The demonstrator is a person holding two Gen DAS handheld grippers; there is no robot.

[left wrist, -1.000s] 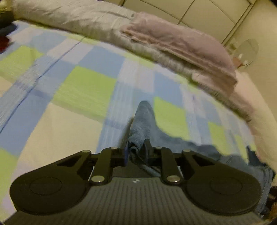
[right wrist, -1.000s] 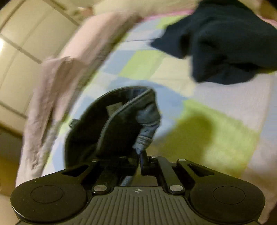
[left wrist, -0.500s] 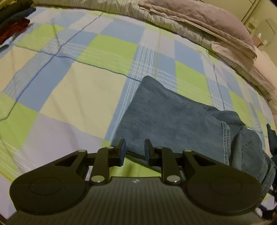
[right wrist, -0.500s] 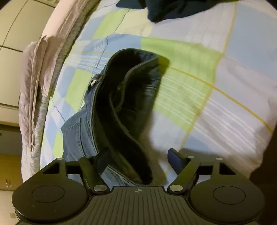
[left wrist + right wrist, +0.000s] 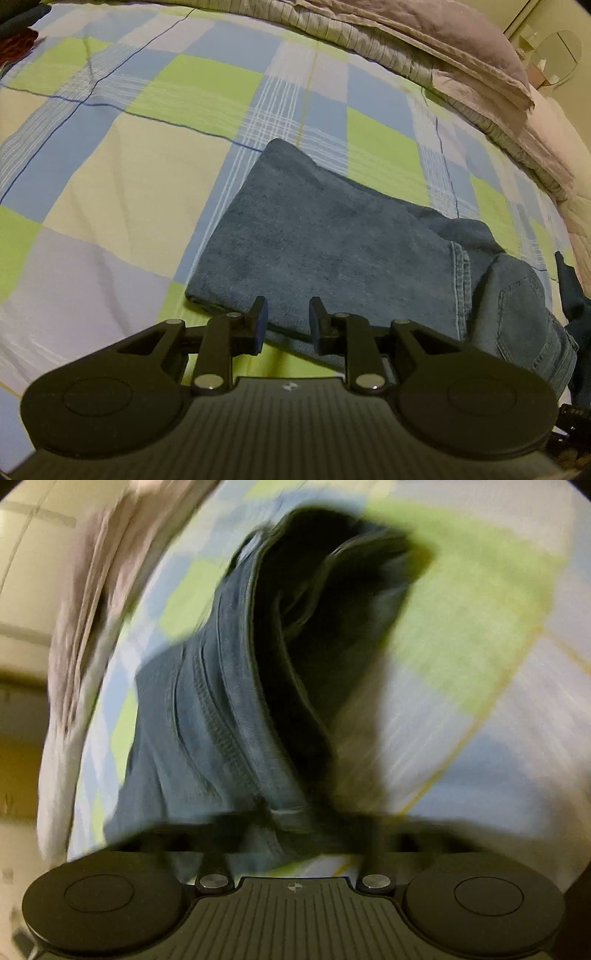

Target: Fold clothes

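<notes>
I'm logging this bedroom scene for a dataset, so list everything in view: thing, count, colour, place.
jeans: one, blue denim, folded on the bedspread, just ahead of the left tongs
bedspread: one, checked green, blue, cream and lilac, covering the bed
pillow: one, dusty pink, far edge of the bed
striped blanket: one, grey-beige, under the pillow
dark garment: one, navy, right edge beside the jeans
round mirror: one, top right, by the wall
left tongs: black, open, empty, at the jeans' near edge
right tongs: black, blurred, over the jeans' waistband
</notes>
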